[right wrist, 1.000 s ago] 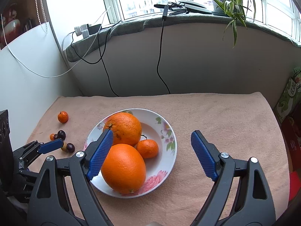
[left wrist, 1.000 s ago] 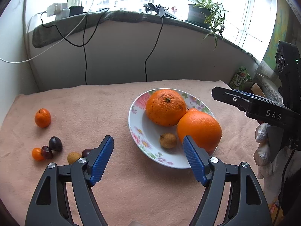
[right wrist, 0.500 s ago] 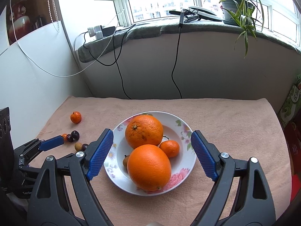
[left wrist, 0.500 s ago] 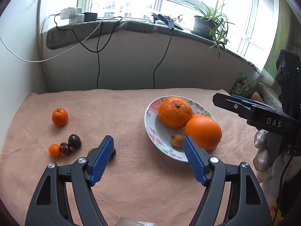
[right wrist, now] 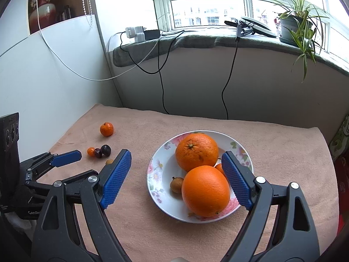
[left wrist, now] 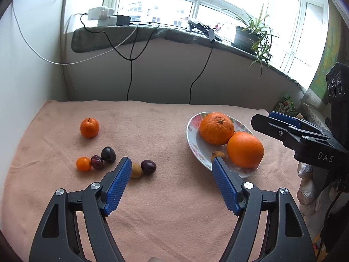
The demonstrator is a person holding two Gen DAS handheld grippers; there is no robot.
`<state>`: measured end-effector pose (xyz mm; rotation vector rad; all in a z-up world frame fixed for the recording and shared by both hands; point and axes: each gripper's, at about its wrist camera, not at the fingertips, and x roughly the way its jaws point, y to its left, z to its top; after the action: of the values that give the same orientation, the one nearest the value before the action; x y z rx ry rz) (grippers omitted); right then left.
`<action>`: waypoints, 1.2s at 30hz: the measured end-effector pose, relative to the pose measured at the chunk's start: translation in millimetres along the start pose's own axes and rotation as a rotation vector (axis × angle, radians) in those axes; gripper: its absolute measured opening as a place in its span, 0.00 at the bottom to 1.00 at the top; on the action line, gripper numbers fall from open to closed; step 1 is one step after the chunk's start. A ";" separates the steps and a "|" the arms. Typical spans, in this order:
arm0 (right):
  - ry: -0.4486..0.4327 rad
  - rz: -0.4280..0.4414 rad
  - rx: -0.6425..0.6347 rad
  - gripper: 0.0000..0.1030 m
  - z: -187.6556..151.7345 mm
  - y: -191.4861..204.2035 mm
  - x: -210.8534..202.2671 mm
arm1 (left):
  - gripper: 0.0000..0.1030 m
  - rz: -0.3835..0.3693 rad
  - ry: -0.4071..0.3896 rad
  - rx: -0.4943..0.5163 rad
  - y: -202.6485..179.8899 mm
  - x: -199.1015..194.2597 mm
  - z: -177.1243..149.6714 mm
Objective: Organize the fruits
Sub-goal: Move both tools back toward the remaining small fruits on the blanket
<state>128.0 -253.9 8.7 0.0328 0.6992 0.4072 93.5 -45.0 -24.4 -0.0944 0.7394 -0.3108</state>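
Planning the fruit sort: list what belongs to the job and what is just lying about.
Job: plate, two oranges, small brown fruit, loose tangerine, dark plums, kumquat.
Lying about: potted plant, chargers, cables.

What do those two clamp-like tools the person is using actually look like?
Both are black plastic frames with triangular cut-outs and silver rivets. The left gripper and right gripper each have two fingers faced with ribbed blue pads. The right one's side reads "DAS" in white, with a boxy black module behind it. A pale glove covers the hand.
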 end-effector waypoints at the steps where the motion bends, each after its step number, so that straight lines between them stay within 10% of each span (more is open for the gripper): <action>1: 0.000 0.006 -0.007 0.85 -0.2 3.5 0.3 | 0.74 0.004 -0.003 -0.001 3.0 -2.0 -0.9; 17: 0.045 0.114 -0.101 0.85 -11.0 61.9 25.8 | 0.73 0.078 0.015 -0.085 77.3 -20.4 -24.4; 24: 0.082 0.159 -0.125 0.84 -15.9 82.2 44.6 | 0.58 0.091 0.042 -0.133 113.6 -19.1 -34.0; 36: 0.208 0.250 -0.262 0.48 -24.4 123.6 85.1 | 0.38 0.055 0.081 -0.135 136.8 1.5 -30.5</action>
<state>127.6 -110.8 -42.4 -0.1738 0.8448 0.7476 107.4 85.2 -74.3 -0.1896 0.8415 -0.2131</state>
